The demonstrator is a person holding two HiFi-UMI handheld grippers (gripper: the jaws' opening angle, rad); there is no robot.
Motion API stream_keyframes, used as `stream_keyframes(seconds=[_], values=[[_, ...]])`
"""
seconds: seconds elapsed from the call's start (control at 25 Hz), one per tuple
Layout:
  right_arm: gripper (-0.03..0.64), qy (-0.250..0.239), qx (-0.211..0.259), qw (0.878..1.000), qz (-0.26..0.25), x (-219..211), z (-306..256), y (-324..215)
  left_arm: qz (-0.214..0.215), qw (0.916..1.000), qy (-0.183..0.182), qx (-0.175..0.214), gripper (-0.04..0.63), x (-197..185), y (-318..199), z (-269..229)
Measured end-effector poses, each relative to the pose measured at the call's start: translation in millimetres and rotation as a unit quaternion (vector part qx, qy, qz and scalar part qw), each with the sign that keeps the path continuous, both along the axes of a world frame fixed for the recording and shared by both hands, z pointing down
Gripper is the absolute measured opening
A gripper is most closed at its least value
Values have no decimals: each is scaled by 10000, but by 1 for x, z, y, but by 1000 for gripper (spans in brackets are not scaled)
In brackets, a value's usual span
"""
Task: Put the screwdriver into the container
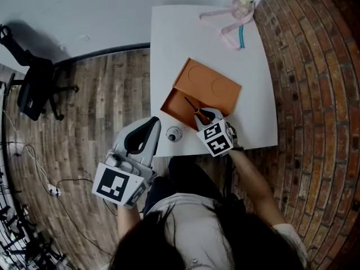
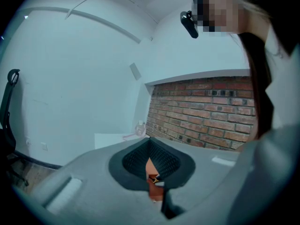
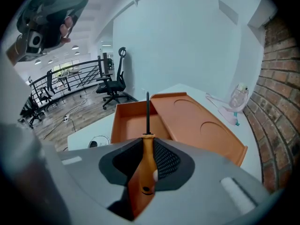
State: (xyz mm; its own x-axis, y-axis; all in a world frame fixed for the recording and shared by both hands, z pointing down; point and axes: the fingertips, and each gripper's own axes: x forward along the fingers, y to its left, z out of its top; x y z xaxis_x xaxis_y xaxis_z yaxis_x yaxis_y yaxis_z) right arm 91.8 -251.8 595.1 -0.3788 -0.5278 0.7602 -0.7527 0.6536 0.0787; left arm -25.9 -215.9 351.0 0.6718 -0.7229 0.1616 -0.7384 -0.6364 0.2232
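At far left a black office chair [image 1: 35, 89] stands on the wood floor [image 1: 95, 94]. The left hand-held gripper [image 1: 152, 122] hangs off the white surface's [image 1: 180, 32] near-left edge, clenched with nothing between its jaws; its cube carries black-and-white square markers. One small round white thing [image 1: 174, 134] lies by the near edge. Beside it sits one orange container [image 1: 175, 110], its tray open near the left edge and its lid, with two round recesses, laid back to the right. The right hand-held gripper [image 1: 207, 116] grasps the one screwdriver [image 1: 192, 106] by its orange handle, black shaft pointing over the tray. Bare surface lies beyond, up to a pink hanger [image 1: 222, 24] and clear jar [image 1: 244, 4] at the far edge; a brick wall [image 1: 315, 66] bounds the right
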Motion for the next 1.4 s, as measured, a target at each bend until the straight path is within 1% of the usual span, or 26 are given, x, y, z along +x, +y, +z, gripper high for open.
stream_keyframes(seconds=[0.08,0.44,0.64,0.84,1.08,1.4], values=[[80,62,-96,9999,-36,-1,5,0,-1,10000,31,-2,2,-1,-1,0],[80,416,-524,9974,-278,-5,27,-3,-104,9999,-43,-121,2,-5,-3,10],[80,459,-687,9959,-363,-8,33,-5,-130,9998,-27,-150,1,-5,-4,11],[81,515,-779,9947,-434,-12,38,-6,-129,9997,43,-209,2,-3,-7,8],[81,564,-886,9932,-500,-15,45,-8,-131,9997,-80,-200,2,-3,-12,13],[83,607,-951,9918,-602,-16,48,-10,-107,9996,-125,-239,2,-4,-14,16]])
